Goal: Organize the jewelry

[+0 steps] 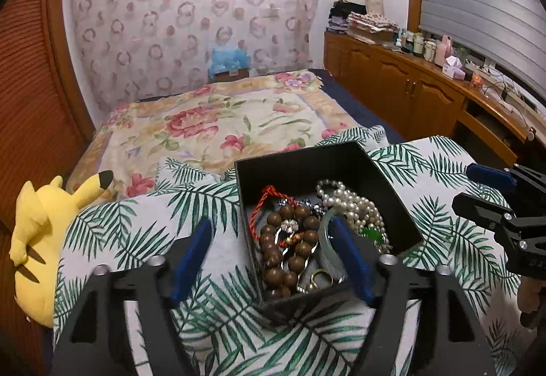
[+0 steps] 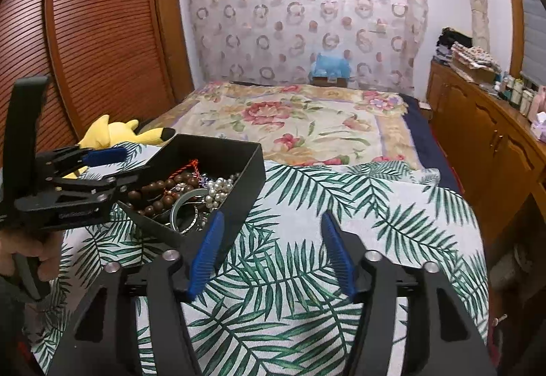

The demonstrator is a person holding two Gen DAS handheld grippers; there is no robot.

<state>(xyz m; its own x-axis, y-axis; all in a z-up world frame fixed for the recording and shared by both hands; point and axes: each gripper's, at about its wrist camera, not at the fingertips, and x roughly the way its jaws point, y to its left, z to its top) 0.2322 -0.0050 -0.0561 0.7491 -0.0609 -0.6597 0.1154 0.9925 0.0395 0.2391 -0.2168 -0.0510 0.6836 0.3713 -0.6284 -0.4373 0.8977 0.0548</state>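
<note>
A black open box [image 1: 341, 155] sits on a palm-leaf cloth [image 1: 136, 222]. It holds a brown wooden bead bracelet [image 1: 273, 249], a red cord [image 1: 269, 195], a pearl necklace [image 1: 358, 202], a pale green bangle [image 1: 329, 249], a gold ring [image 1: 322, 278] and a green pendant [image 1: 372, 234]. My left gripper [image 1: 271, 225] is open and straddles the box's near-left wall, its right finger inside the box over the bangle. My right gripper [image 2: 271, 220] is open and empty above the cloth, just right of the box [image 2: 221, 150]. The left gripper [image 2: 102, 167] also shows in the right wrist view.
A yellow plush toy [image 1: 41, 239] lies at the cloth's left edge. A bed with a floral cover [image 1: 221, 123] stretches behind. Wooden cabinets [image 1: 409, 92] with bottles and boxes line the right side. A slatted wooden door [image 2: 102, 34] is on the left.
</note>
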